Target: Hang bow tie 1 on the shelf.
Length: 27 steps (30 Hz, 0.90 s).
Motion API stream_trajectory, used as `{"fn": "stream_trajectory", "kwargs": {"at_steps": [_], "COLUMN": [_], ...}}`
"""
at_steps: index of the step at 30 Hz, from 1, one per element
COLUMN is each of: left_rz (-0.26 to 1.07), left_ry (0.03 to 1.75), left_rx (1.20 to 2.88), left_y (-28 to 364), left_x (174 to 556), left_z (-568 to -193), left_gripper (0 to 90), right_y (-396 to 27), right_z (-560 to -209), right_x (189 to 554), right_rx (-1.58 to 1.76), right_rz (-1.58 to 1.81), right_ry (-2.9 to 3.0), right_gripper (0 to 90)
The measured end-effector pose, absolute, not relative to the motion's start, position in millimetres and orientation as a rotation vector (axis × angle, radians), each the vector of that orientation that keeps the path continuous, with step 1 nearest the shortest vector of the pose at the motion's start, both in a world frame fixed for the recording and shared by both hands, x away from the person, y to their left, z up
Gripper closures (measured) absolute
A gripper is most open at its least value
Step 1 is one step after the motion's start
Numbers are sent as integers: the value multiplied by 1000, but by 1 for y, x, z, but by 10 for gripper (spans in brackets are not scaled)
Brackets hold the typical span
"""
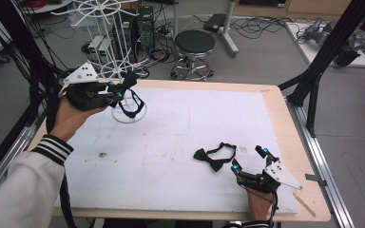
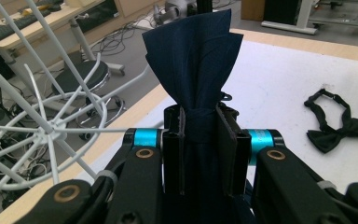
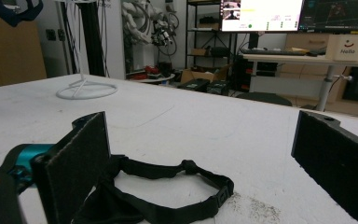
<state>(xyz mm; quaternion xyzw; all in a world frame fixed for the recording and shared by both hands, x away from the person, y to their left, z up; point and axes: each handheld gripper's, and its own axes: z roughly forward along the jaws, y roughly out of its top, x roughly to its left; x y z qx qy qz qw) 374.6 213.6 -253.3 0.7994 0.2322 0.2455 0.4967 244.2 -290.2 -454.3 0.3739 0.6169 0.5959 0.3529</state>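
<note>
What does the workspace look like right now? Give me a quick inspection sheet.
Surface: white mat on a wooden table, a few dark specks.
Job's things: navy bow tie lifted near the white wire rack; black bow tie lying flat.
Clutter: nothing seen.
Grippers: left gripper shut on the navy bow tie; right gripper open, at the black one.
Cables: floor cables behind the table.
Surroundings: stool, desks, monitors.

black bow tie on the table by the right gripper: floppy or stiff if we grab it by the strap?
Probably floppy: the black bow tie has a thin strap lying in a loose, uneven loop. Likely light and cloth-like, so the bow would dangle. The navy bow tie sags similarly below the left gripper.
</note>
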Motion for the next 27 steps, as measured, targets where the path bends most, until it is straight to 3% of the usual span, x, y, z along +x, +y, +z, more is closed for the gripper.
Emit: {"fn": "stream_trajectory", "kwargs": {"at_steps": [27], "left_rz": [663], "left_ry": [682], "left_rx": [1949], "left_y": [214], "left_x": [409], "left_z": [-252], "left_gripper": [737], "right_y": [-291], "right_z": [-454], "right_x": [245], "right_rx": [964], "right_rz": [1541], "right_ry": [1595], "right_gripper": [35]}}
